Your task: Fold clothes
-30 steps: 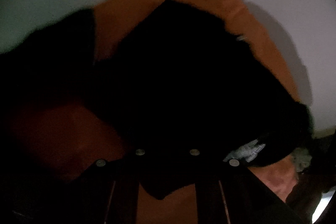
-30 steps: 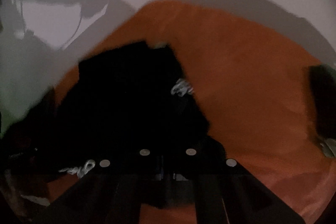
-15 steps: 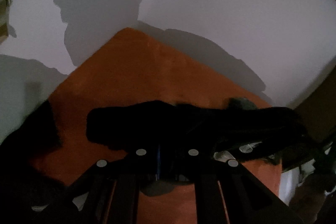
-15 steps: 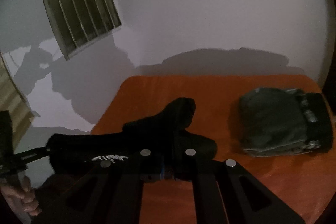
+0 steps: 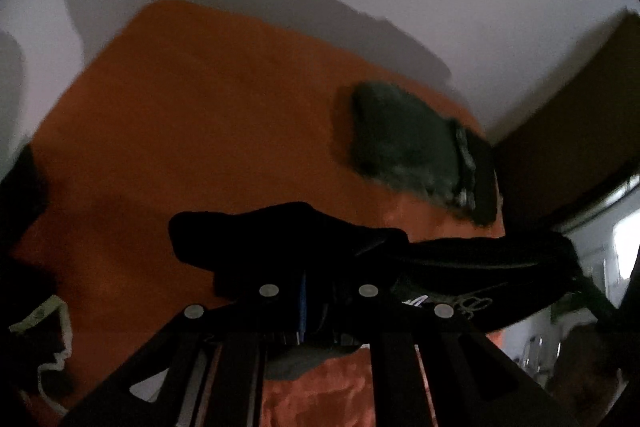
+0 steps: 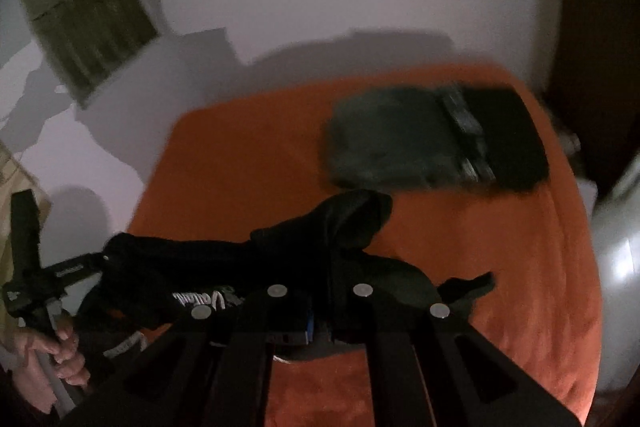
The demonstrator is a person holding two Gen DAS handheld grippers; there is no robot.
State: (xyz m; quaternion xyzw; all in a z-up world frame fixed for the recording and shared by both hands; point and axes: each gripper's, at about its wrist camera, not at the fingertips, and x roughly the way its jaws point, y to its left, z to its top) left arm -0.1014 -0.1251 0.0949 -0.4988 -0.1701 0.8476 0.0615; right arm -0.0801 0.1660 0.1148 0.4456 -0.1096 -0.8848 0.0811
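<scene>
A black garment (image 6: 320, 263) with white lettering hangs stretched between the two grippers above the near part of an orange bed (image 6: 248, 155). The right gripper (image 6: 320, 311) and left gripper (image 5: 316, 307) each pinch its cloth. A folded dark green garment (image 6: 400, 147) lies at the far right, beside a folded black one (image 6: 508, 139).

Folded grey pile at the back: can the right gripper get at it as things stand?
Probably not yet. The right gripper is shut on the black garment, which also hangs from the left gripper. The orange bed before the folded grey pile is bare.
</scene>
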